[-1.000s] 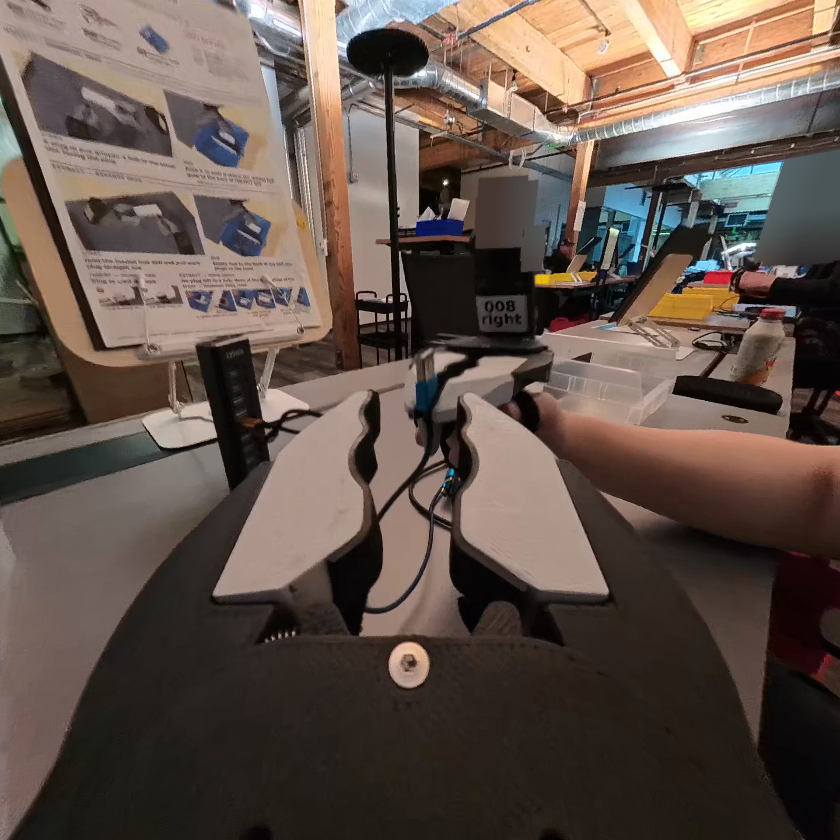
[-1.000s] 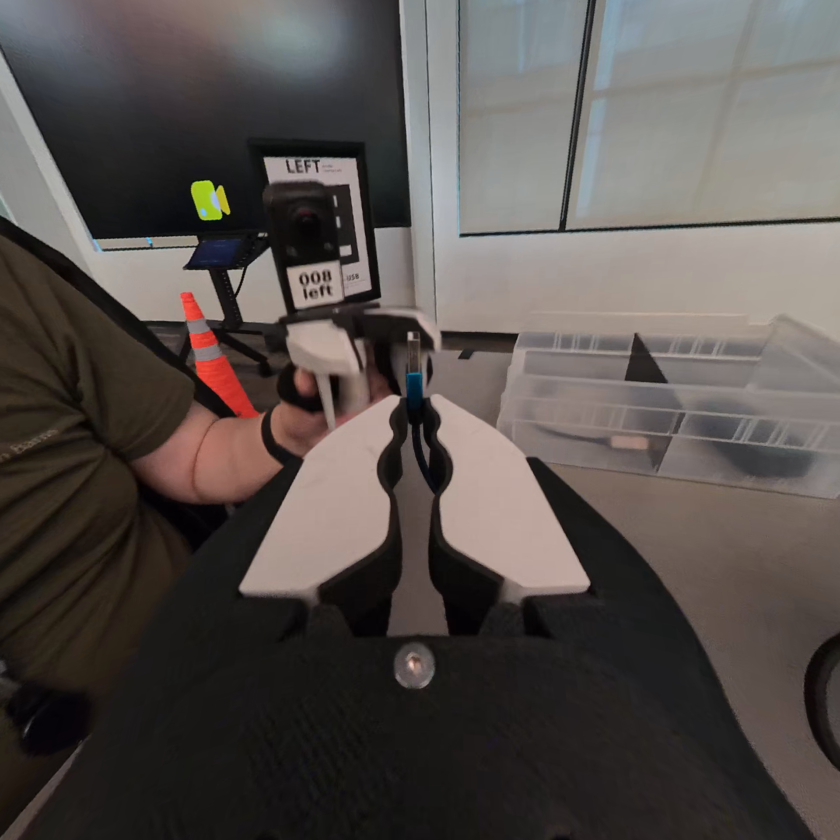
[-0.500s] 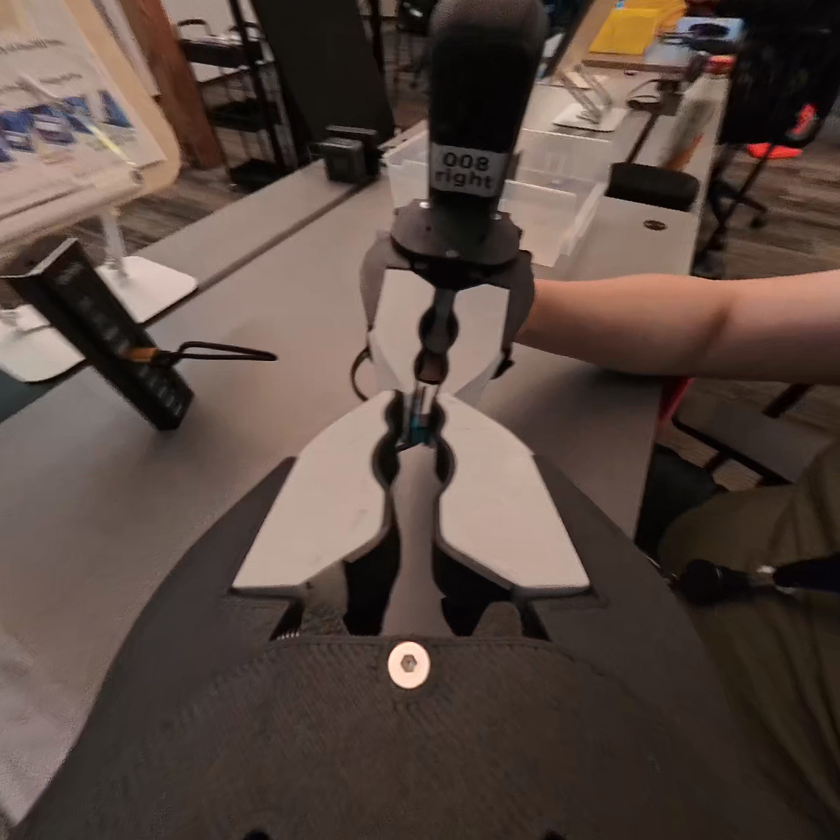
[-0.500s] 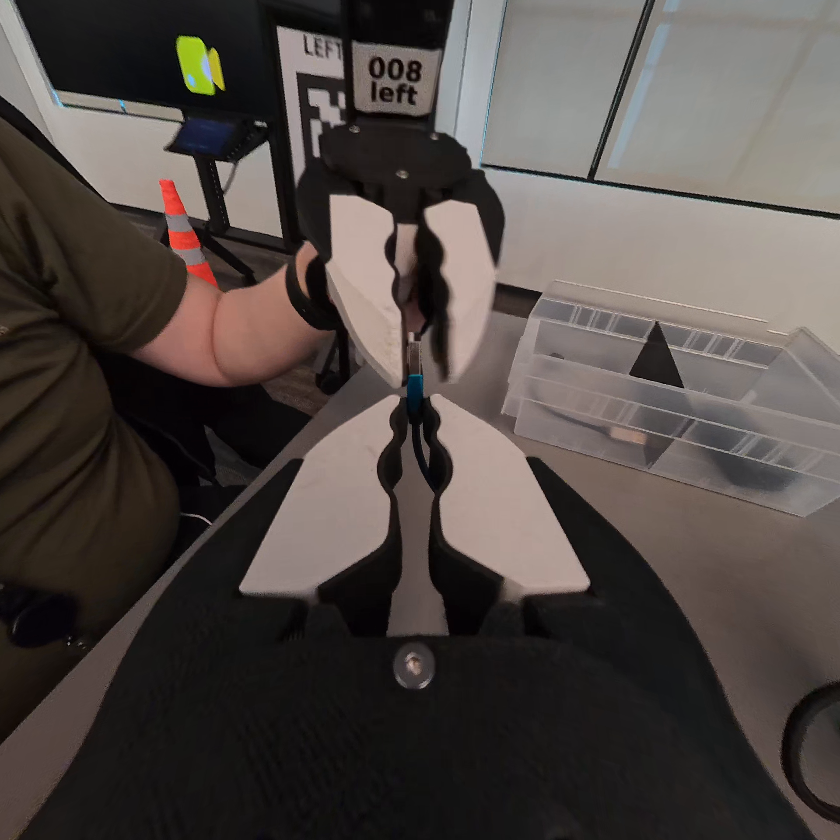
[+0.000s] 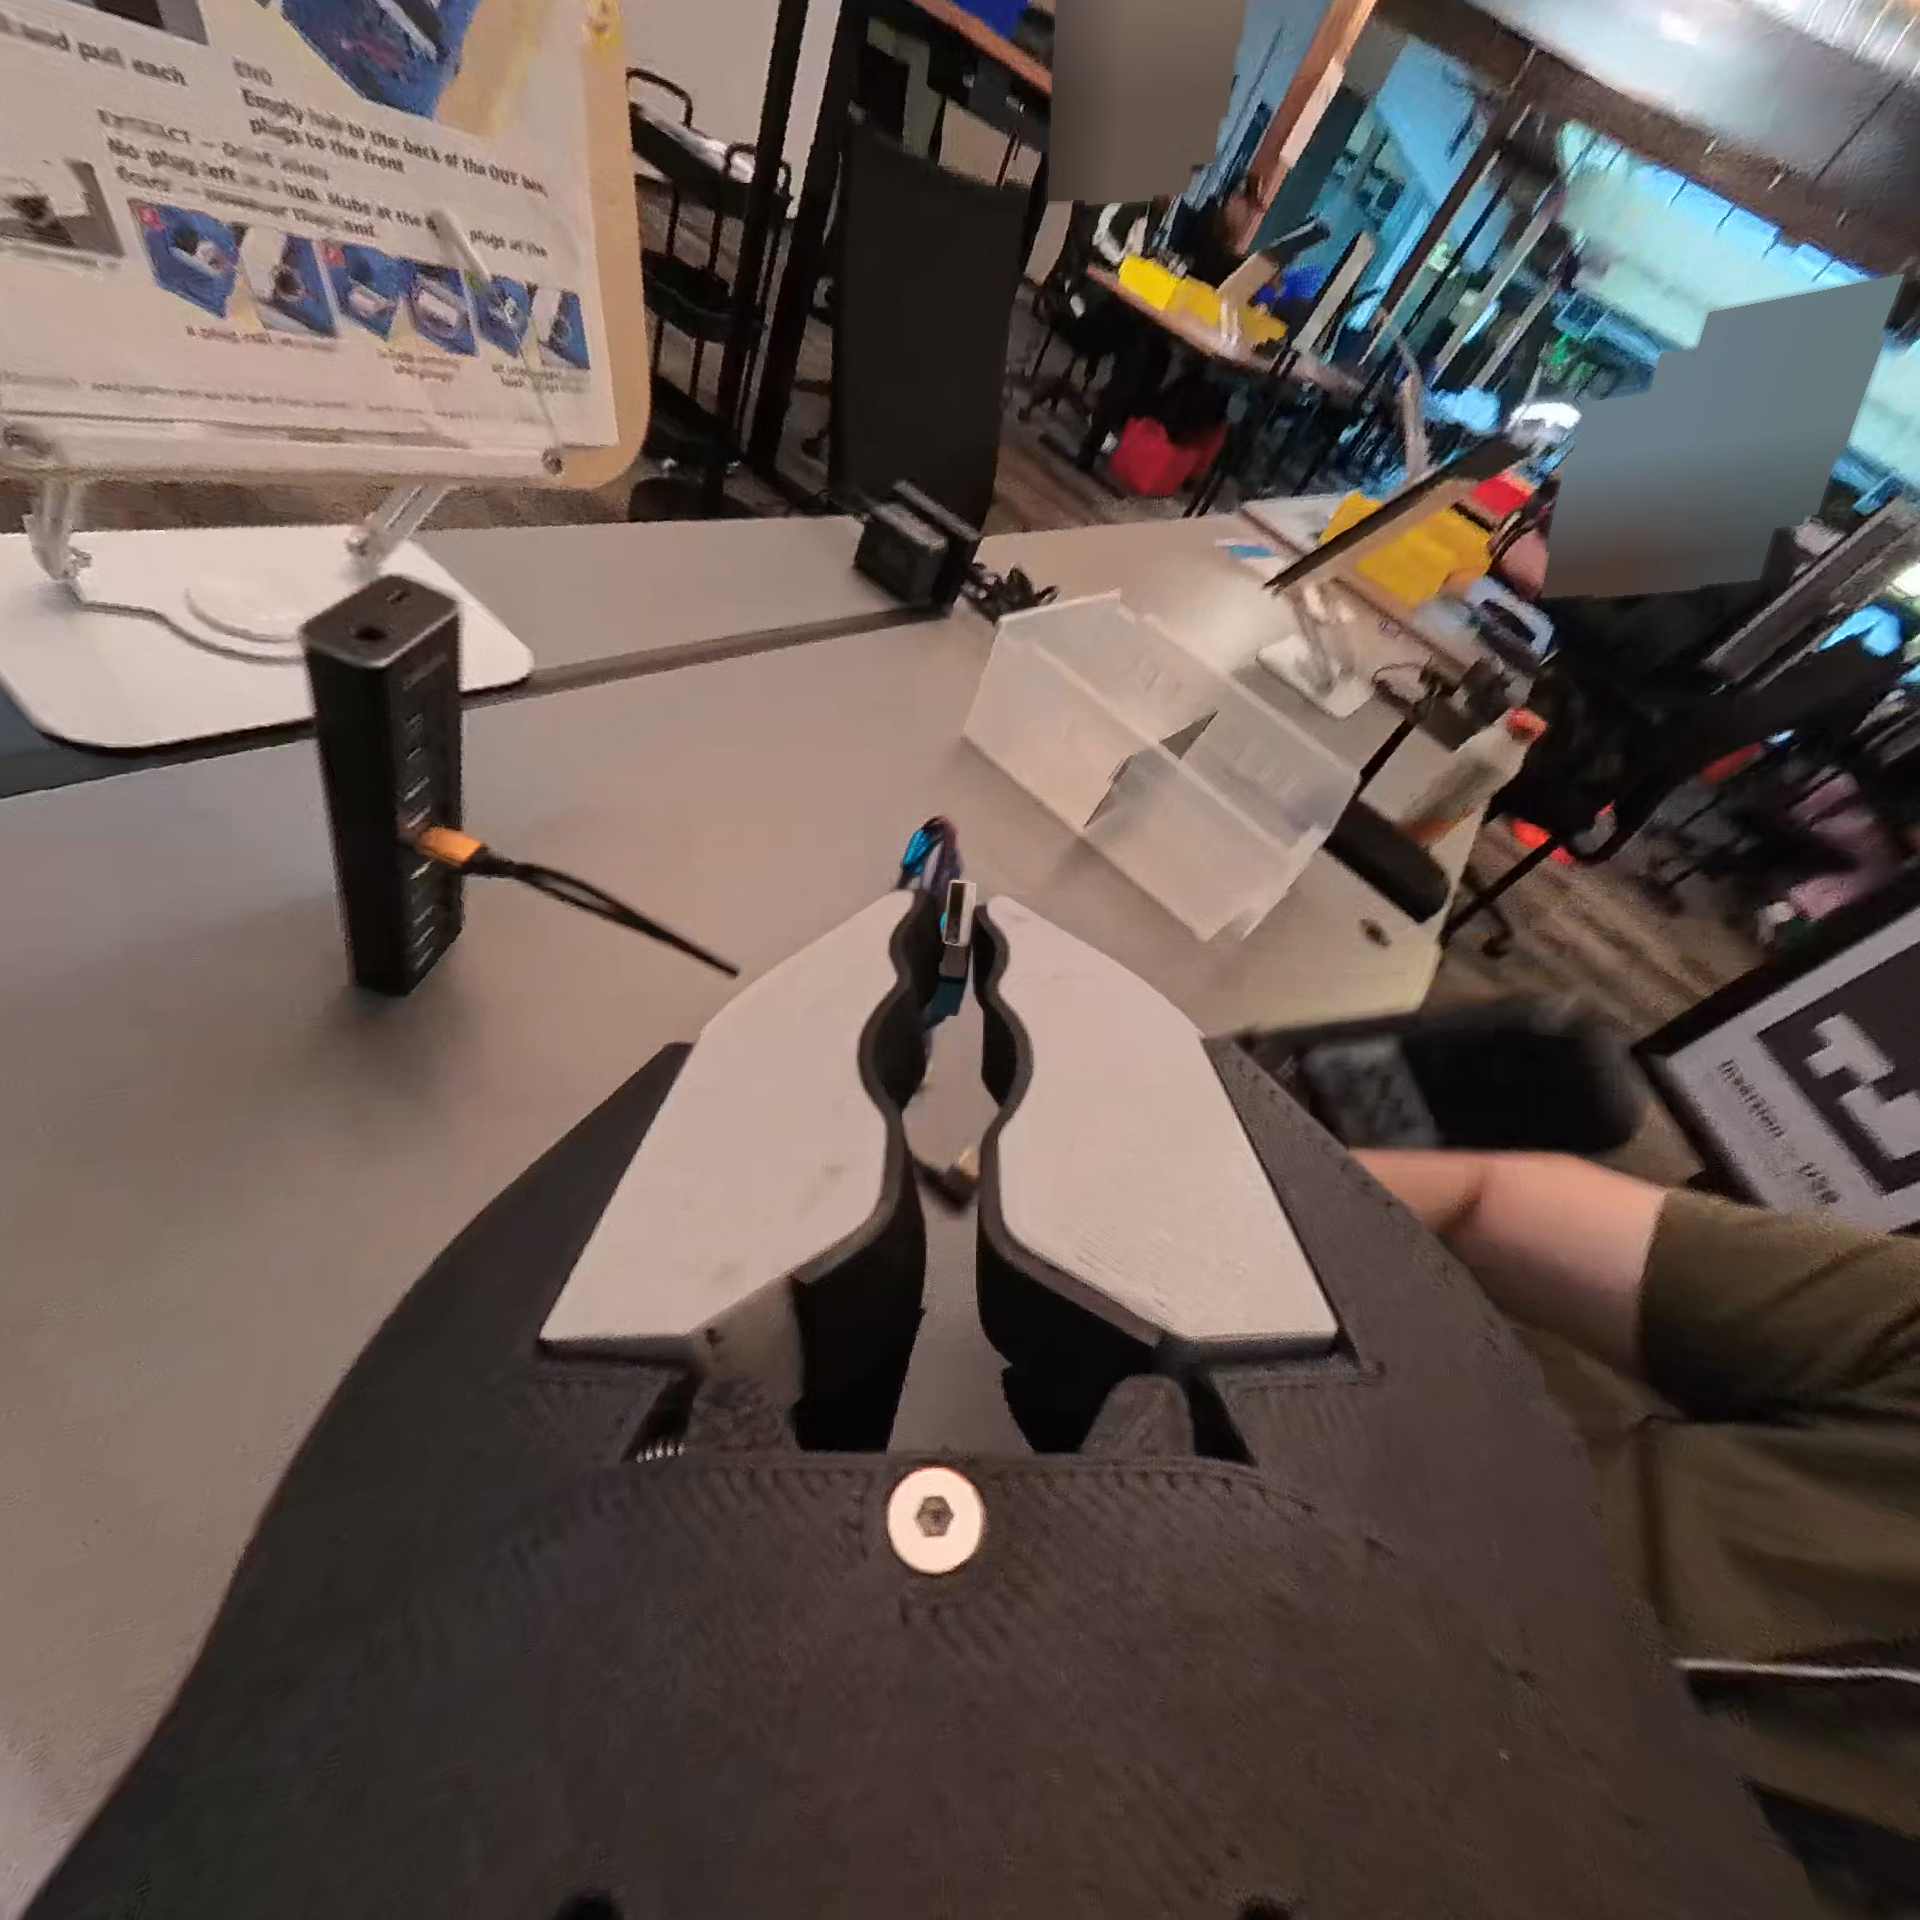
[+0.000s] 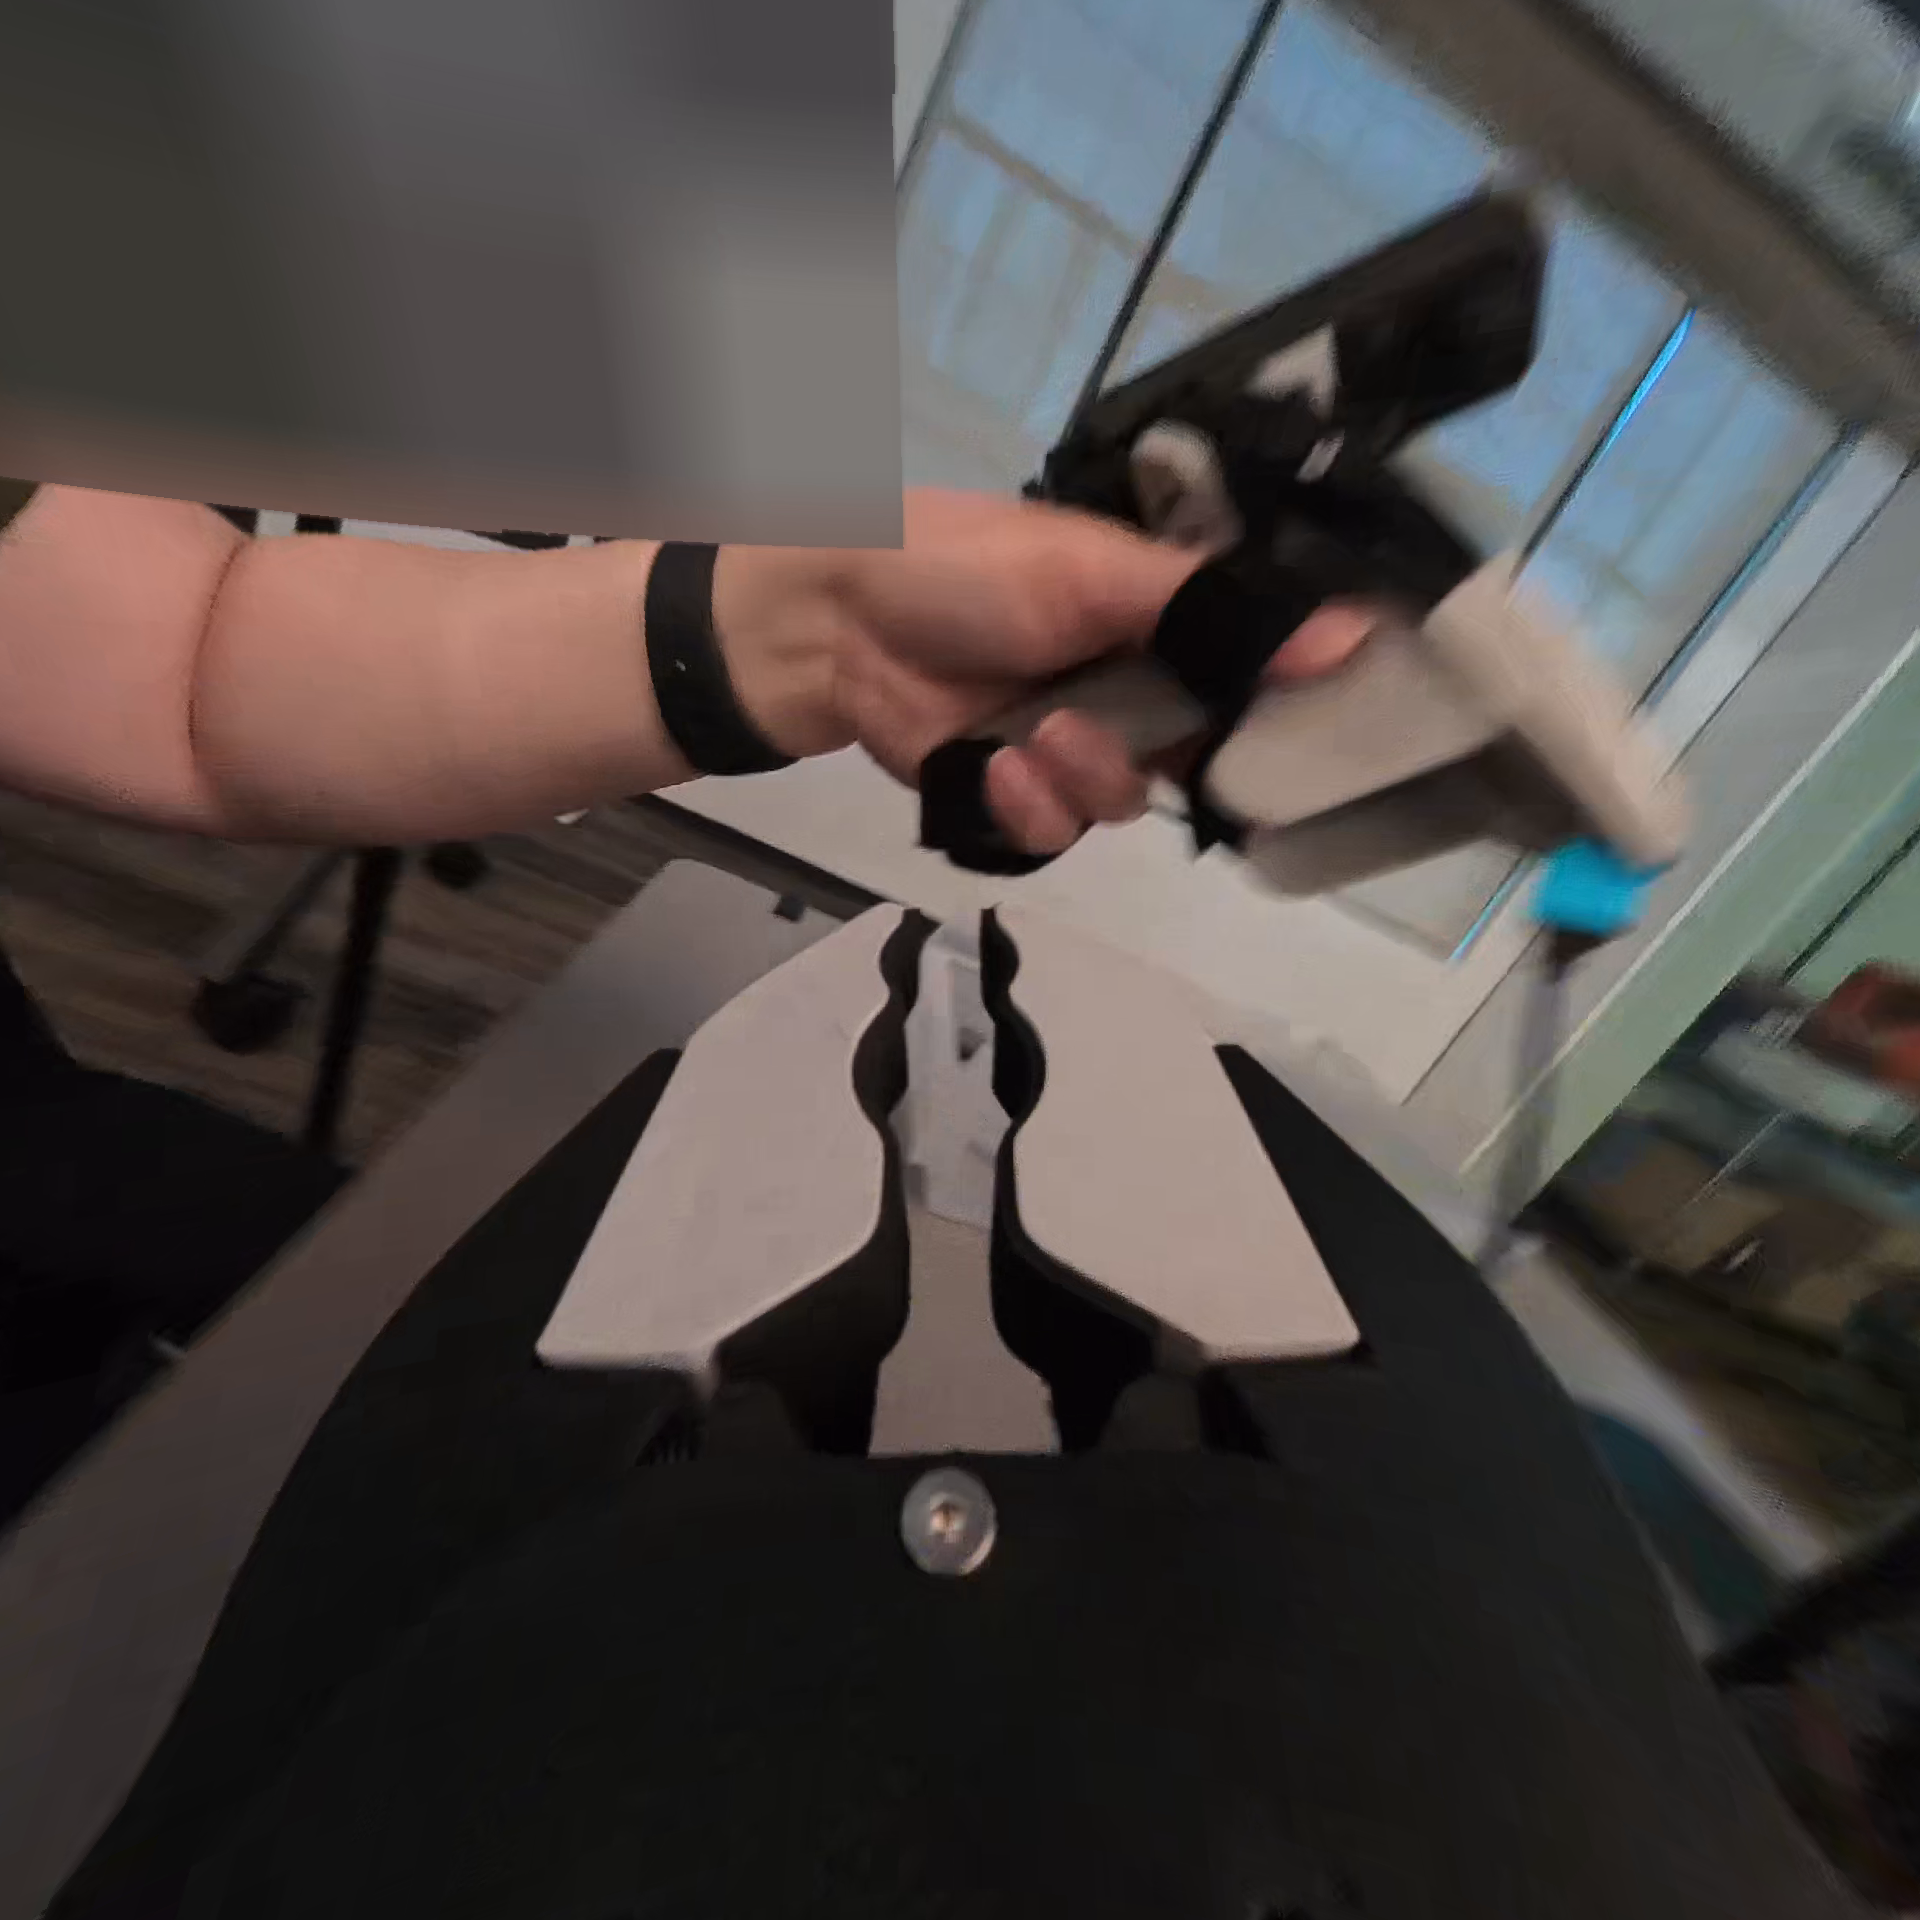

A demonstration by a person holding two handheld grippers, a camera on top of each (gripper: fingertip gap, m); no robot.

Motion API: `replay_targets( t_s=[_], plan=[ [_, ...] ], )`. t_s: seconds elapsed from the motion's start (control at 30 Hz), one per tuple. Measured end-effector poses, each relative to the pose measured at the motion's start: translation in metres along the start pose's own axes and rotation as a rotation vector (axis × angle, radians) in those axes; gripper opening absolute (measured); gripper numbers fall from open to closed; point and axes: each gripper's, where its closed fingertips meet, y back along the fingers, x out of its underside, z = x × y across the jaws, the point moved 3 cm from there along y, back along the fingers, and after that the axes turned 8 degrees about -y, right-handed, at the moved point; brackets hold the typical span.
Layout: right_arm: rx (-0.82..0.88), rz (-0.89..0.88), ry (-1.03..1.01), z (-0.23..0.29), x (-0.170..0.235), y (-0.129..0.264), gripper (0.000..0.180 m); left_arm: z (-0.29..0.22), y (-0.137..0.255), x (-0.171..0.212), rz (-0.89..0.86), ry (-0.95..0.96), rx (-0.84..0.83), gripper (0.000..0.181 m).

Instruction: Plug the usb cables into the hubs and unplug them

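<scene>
left gripper (image 5: pixel 951 914) pinching blue plug (image 5: pixel 953 951), right gripper (image 6: pixel 948 920) — seemingly empty

The left tongs (image 5: pixel 951 920) are squeezed shut, level, pointing across the desk. The right tongs (image 6: pixel 951 920) stand slightly parted, empty, tilted upward. The left hand (image 6: pixel 966 675) wraps its grip, bare forearm outstretched, a dark band at the wrist.

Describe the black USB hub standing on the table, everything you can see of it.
The hub is a tall, slim black box with a matte finish, standing upright on end on the grey table, in front of the white stand base. A column of ports runs down its face, and its top end shows two small openings. One orange plug sits in a middle port, its dark cable trailing across the table. No gripper touches it.
</scene>
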Motion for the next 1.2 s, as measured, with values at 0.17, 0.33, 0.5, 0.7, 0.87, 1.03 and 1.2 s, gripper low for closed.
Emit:
replay_targets(
  t_s=[0.17, 0.33, 0.5, 0.7, 0.87, 1.03, 1.2],
  plan=[
    [0.408, -0.112, -0.241, -0.034, 0.024, -0.021, 0.038, -0.046, -0.013, -0.025, -0.081, 0.080, 0.160, 0.004],
    [0.631, -0.218, -0.243, -0.087, 0.010, -0.017, 0.050, -0.077, -0.002, -0.044, -0.143, 0.119, 0.260, 0.005],
    [0.667, -0.454, -0.112, -0.115, -0.047, 0.016, 0.052, -0.087, 0.015, -0.048, -0.201, 0.150, 0.300, 0.004],
    [0.440, -0.407, 0.450, -0.075, -0.096, 0.031, 0.040, -0.078, 0.025, -0.049, -0.187, 0.123, 0.279, 0.004],
    [0.411, -0.293, 0.535, -0.068, -0.101, 0.029, 0.023, -0.072, 0.020, -0.042, -0.159, 0.145, 0.281, 0.004],
    [0.393, -0.241, 0.551, -0.068, -0.097, 0.025, 0.022, -0.067, 0.021, -0.038, -0.136, 0.142, 0.252, 0.004],
    [0.352, -0.226, 0.470, -0.070, -0.094, 0.023, 0.016, -0.065, 0.021, -0.034, -0.132, 0.138, 0.237, 0.004]
  ],
)
